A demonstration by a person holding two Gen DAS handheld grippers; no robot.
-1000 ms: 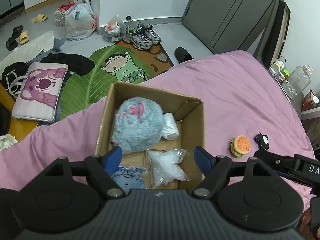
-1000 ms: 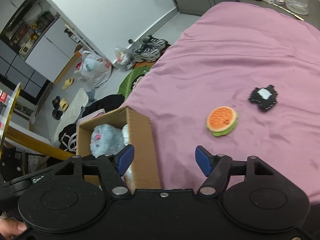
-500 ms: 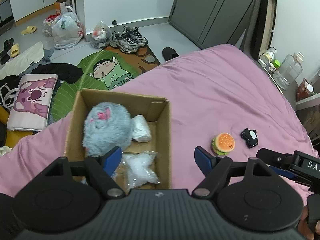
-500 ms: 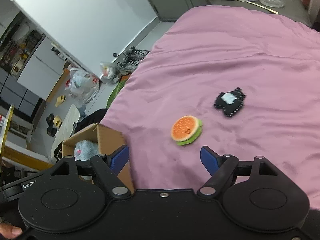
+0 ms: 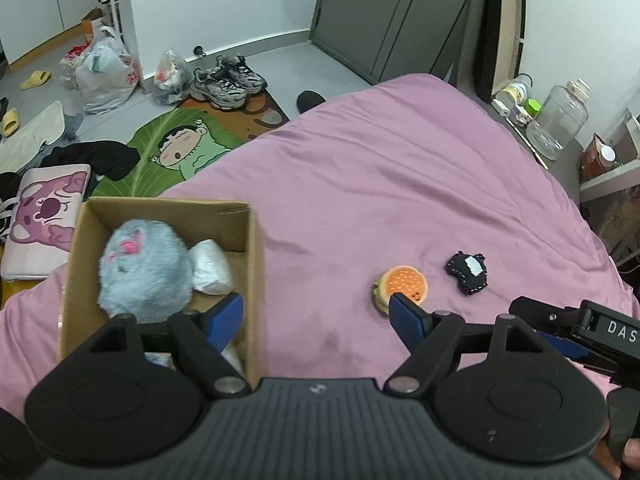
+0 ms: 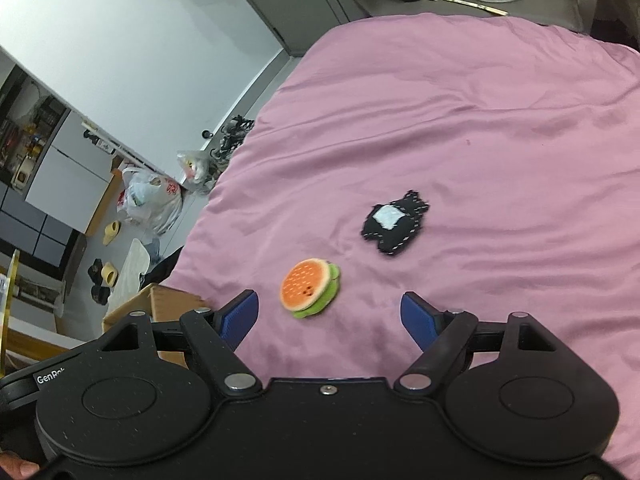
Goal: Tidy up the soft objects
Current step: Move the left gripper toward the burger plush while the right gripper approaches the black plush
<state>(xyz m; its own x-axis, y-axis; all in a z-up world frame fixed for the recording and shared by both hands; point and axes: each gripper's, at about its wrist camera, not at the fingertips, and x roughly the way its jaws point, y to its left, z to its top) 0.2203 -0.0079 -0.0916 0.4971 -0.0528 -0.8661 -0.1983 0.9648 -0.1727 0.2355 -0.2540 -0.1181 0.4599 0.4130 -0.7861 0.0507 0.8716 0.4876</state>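
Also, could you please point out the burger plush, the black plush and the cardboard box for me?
burger plush [image 6: 307,290], right wrist view, on its orange bun top.
black plush [image 6: 394,225], right wrist view, on its dark body below the pale patch.
cardboard box [image 5: 256,264], left wrist view, on its right wall.

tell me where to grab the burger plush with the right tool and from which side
Probably from above, pads pinching the burger plush across its round edge, bun to green layer. It lies tilted on the pink blanket, clear of the black plush, and the open right tool already brackets it.
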